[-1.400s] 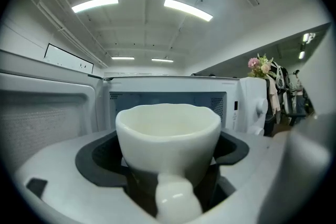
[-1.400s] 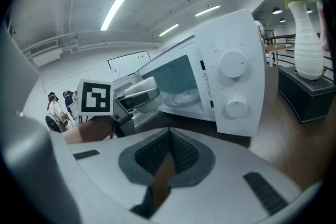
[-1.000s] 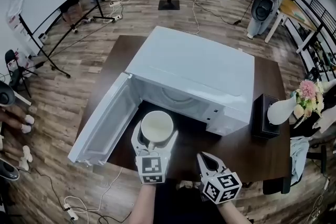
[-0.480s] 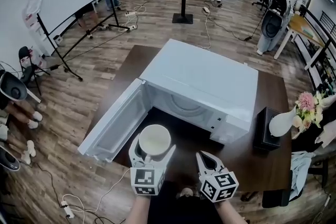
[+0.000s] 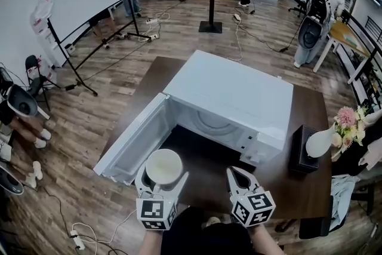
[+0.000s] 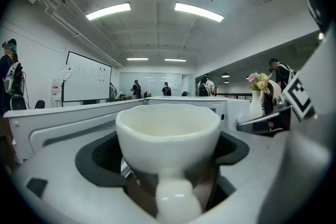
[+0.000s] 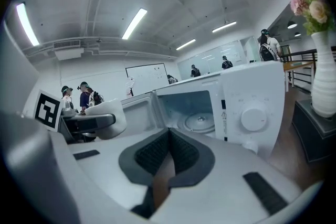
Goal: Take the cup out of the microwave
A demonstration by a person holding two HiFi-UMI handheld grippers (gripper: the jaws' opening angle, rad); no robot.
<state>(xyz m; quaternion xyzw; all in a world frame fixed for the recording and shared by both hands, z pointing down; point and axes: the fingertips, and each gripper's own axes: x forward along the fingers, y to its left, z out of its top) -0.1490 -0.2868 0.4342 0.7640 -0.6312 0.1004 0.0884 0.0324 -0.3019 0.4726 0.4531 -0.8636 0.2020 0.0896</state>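
Nearest, left gripper clamped on the white cup, handle toward its camera, outside the cavity and beside the open door; right gripper alongside, jaws pressed together on nothing. Probably rigid, glazed, slippery, breakable ceramic; calls for a moderate squeeze across the bowl. Behind, microwave, turntable bare.

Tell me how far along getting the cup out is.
Done: the microwave has its door open, its turntable bare, and the cup is outside it. In hand: the left gripper is clamped on the cup; the right gripper is shut, empty. Left: probably setting it down.
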